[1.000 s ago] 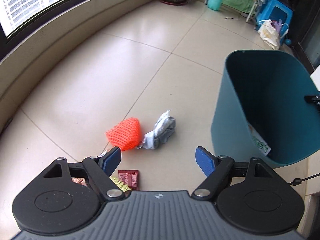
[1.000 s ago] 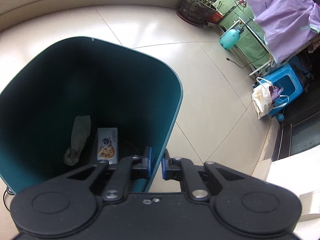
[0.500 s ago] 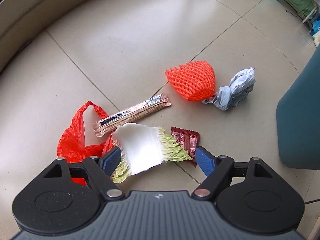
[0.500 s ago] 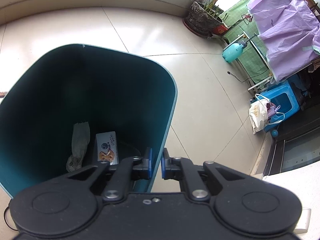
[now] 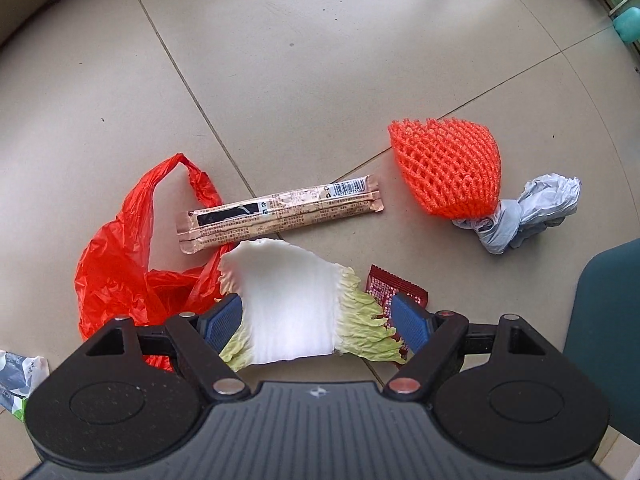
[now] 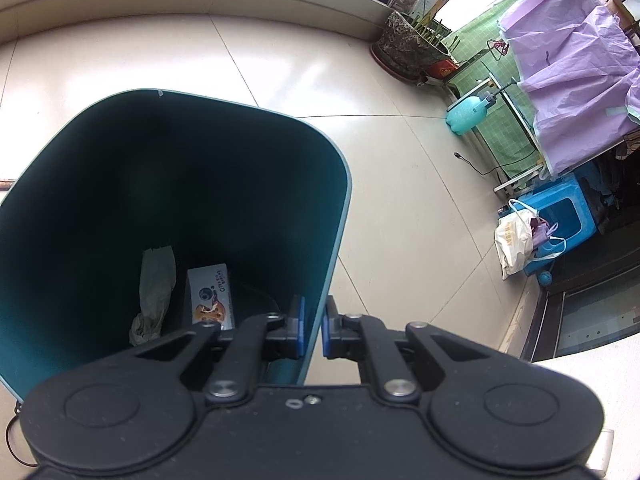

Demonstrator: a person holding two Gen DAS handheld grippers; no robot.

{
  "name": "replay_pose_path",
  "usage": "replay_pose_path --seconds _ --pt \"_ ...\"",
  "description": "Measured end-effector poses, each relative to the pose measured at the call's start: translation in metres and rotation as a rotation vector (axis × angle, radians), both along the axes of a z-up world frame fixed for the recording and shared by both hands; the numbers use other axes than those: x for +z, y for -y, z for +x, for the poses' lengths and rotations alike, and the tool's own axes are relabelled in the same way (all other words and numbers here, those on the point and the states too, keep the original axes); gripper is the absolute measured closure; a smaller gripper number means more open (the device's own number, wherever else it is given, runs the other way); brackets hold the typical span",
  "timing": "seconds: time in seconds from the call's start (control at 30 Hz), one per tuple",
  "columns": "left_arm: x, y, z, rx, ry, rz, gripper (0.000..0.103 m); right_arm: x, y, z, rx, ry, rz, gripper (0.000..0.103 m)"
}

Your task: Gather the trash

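Cabbage leaf (image 5: 292, 304), white-ribbed with pale green frills, lies on the floor (image 5: 320, 60) between the blue pads of the left gripper (image 5: 316, 320). Its jaws stand wide apart, pointing straight down, one pad at each side of the leaf; whether either pad touches it is hard to tell from this angle. A red bag (image 5: 120, 264) spreads to the leaf's left, partly under it, and a dark red sachet (image 5: 394, 290) pokes out at its right. Just beyond lies a long tan wrapper (image 5: 280, 214), resting partly on the bag. Farther right sits an orange foam net (image 5: 450, 166), touching a knotted grey bag (image 5: 528, 212). A printed scrap (image 5: 16, 376) shows at the lower left edge.

The right gripper (image 6: 313, 328) is clamped on the near rim of a teal bin (image 6: 340, 216), its pads pressing the wall from inside and outside. At the bin's bottom lie a crumpled paper (image 6: 154, 284) and a biscuit box (image 6: 212, 296). Beyond the bin stand a plant pot (image 6: 408, 46), a spray bottle (image 6: 466, 114) and a blue stool (image 6: 560, 216).
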State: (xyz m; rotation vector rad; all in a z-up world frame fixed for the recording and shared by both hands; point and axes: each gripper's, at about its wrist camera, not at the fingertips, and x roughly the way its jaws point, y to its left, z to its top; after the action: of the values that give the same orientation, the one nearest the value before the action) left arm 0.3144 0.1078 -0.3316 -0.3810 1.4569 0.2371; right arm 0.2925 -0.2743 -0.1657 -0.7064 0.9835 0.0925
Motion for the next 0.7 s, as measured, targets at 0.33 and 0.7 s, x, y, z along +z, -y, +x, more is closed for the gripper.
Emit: replay_pose_path --seconds 0.33,0.7 --pt "-0.034 0.018 0.03 0.033 -0.088 0.171 0.022 0.0 0.001 -0.003 -0.013 0.005 -0.003 0.096" --pt "-0.047 0.006 0.027 0.07 -0.116 0.21 0.052 -0.002 0.004 0.001 -0.048 0.01 0.015 0.096"
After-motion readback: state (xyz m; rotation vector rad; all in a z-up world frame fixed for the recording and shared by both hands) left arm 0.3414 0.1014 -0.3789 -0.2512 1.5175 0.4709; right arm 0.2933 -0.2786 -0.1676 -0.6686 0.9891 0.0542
